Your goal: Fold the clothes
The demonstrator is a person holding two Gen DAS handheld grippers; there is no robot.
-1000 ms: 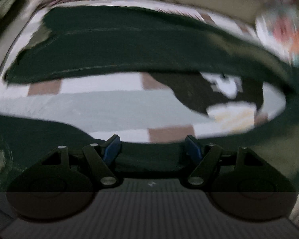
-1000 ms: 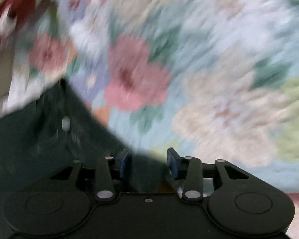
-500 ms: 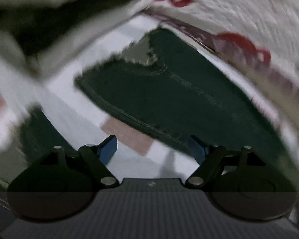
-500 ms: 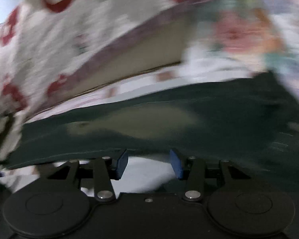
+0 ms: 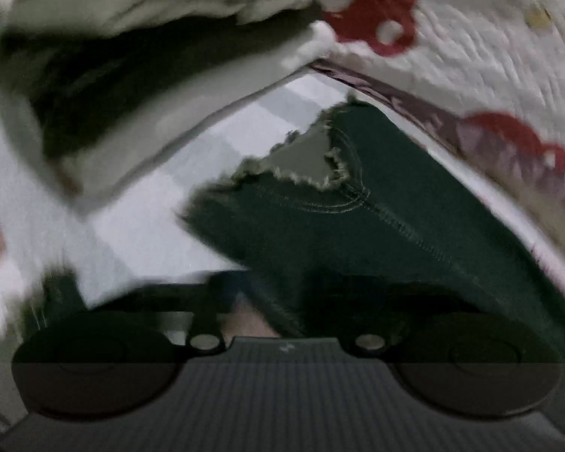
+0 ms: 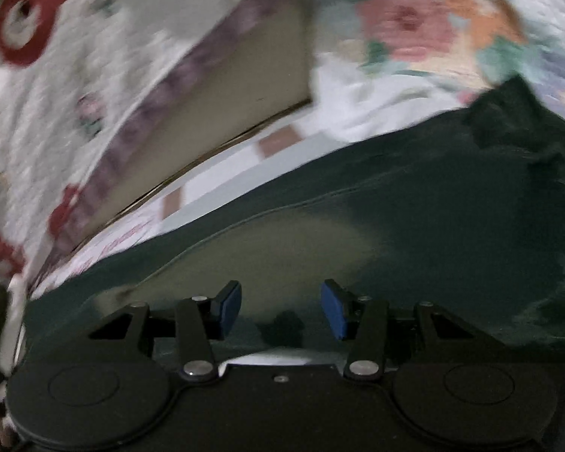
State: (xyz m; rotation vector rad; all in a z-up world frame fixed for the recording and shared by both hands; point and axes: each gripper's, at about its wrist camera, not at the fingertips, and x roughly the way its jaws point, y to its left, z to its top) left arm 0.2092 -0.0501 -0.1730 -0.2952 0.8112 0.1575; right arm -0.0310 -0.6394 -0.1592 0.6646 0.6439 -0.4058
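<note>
Checked bedding (image 5: 139, 226) lies under the dark green jeans (image 5: 376, 233), whose frayed hem points away from your left gripper (image 5: 282, 301). Its jaws, wide half a second ago, have just snapped together on the leg's near edge, so you now hold that end. Your right gripper (image 6: 280, 307) hovers half-spread over the denim (image 6: 395, 207), gripping nothing. Beyond both sits a quilt (image 6: 56, 113) with red rings.

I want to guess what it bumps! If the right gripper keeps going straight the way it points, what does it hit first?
Most likely the dark green garment: the open right gripper points down onto its pale patch, though depth is hard to judge.
</note>
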